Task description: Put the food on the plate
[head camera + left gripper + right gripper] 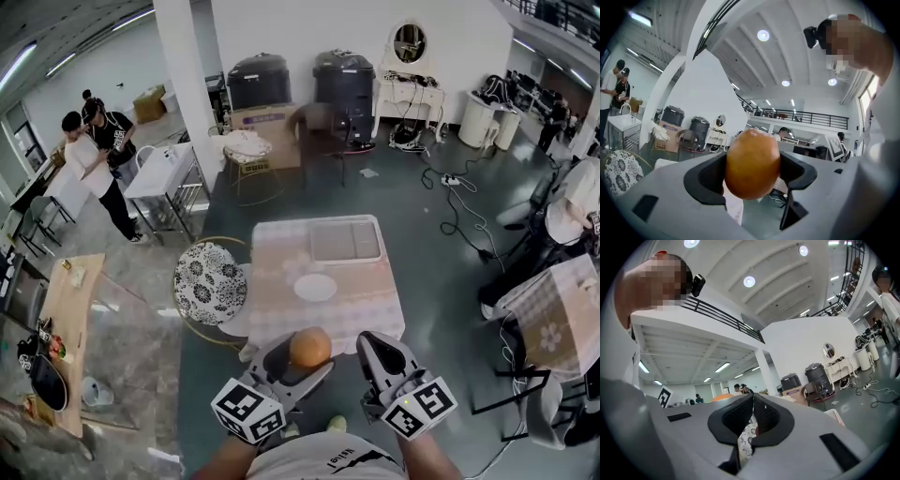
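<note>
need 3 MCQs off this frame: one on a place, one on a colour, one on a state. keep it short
1. Where is the white plate?
A) on the table
B) in the left gripper
C) in the right gripper

2. What colour is the round food in the left gripper?
A) green
B) orange
C) white

3. How do the right gripper's jaws stand?
A) wide apart
B) closed on the plate
C) tips together, nothing held

Answers:
1. A, since the head view shows the plate lying on the cloth-covered table, apart from both grippers.
2. B, since the left gripper view shows an orange ball pressed between the two pads.
3. C, since the right gripper view shows the jaw tips meeting with no object between them.
</note>
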{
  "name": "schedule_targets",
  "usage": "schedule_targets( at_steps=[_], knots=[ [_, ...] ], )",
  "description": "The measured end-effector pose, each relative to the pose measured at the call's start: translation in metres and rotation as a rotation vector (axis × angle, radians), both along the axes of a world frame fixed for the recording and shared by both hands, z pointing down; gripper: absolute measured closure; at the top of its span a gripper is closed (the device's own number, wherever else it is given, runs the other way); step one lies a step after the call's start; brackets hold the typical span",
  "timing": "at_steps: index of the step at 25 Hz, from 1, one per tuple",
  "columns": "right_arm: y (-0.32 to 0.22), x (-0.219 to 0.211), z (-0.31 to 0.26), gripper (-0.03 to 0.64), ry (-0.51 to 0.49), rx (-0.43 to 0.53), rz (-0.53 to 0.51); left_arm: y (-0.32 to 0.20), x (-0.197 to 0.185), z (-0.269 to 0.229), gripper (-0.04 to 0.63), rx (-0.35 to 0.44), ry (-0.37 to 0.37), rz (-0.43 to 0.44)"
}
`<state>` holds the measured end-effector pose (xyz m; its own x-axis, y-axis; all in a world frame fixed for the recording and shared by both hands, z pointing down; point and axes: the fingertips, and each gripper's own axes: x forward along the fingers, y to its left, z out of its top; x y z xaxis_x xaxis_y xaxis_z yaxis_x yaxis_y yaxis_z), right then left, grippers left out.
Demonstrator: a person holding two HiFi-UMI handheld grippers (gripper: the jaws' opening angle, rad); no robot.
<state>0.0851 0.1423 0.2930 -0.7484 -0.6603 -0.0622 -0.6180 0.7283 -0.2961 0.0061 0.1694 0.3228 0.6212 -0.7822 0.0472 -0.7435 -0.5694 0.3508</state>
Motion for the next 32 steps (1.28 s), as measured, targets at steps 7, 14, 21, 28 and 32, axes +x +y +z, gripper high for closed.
schedule_targets(
  at_steps=[7, 14, 21, 28, 32],
  knots=[
    [-0.013, 0.029, -0.002, 0.601, -0.005, 0.017, 0.026, -0.016, 0.0, -0.001, 0.247, 0.002, -0.032, -0.052],
    [-0.022, 0.046, 0.016, 0.601, 0.022, 0.023, 0.013, -0.023, 0.02, 0.011, 0.247, -0.015, -0.066, -0.076],
    [-0.041, 0.045, 0.029, 0.601, 0.027, 0.001, -0.007, -0.038, 0.037, 0.024, 0.247, -0.038, -0.103, -0.061],
    [-0.076, 0.024, 0.041, 0.601, 0.034, -0.024, -0.009, -0.072, 0.025, 0.037, 0.247, -0.003, -0.16, -0.036],
    [-0.107, 0.0, 0.046, 0.601, 0.062, -0.034, -0.011, -0.104, 0.005, 0.051, 0.247, -0.012, -0.192, -0.03]
  ],
)
